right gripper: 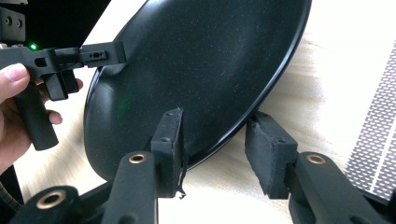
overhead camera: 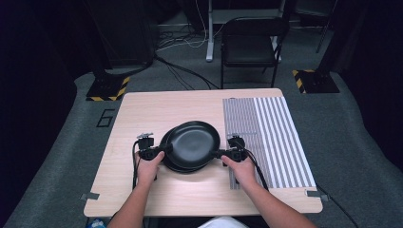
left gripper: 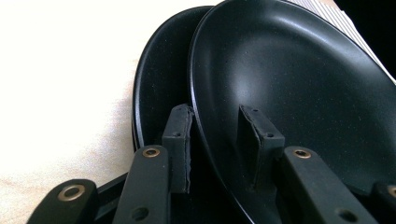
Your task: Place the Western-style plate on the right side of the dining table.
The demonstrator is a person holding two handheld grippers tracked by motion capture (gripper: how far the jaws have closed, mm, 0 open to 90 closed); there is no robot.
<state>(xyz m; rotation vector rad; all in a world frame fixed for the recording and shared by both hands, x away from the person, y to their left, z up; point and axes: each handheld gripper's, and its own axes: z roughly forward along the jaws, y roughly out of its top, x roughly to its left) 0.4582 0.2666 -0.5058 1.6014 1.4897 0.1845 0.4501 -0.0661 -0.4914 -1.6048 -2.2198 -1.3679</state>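
Note:
Two black plates lie stacked at the middle of the wooden table (overhead camera: 157,109). The upper plate (overhead camera: 194,142) sits shifted to the right and tilted over the lower plate (overhead camera: 183,168). My left gripper (overhead camera: 161,149) is shut on the upper plate's left rim, and my right gripper (overhead camera: 222,153) is shut on its right rim. In the left gripper view the jaws (left gripper: 217,135) straddle the upper plate (left gripper: 299,84), with the lower plate (left gripper: 159,88) behind it. In the right gripper view the jaws (right gripper: 217,140) pinch the plate (right gripper: 196,60), and the left gripper (right gripper: 109,53) holds the far rim.
A grey striped mat (overhead camera: 273,137) covers the right part of the table, right beside my right hand. A black folding chair (overhead camera: 249,45) stands beyond the far edge. Bare wood lies to the left of and in front of the plates.

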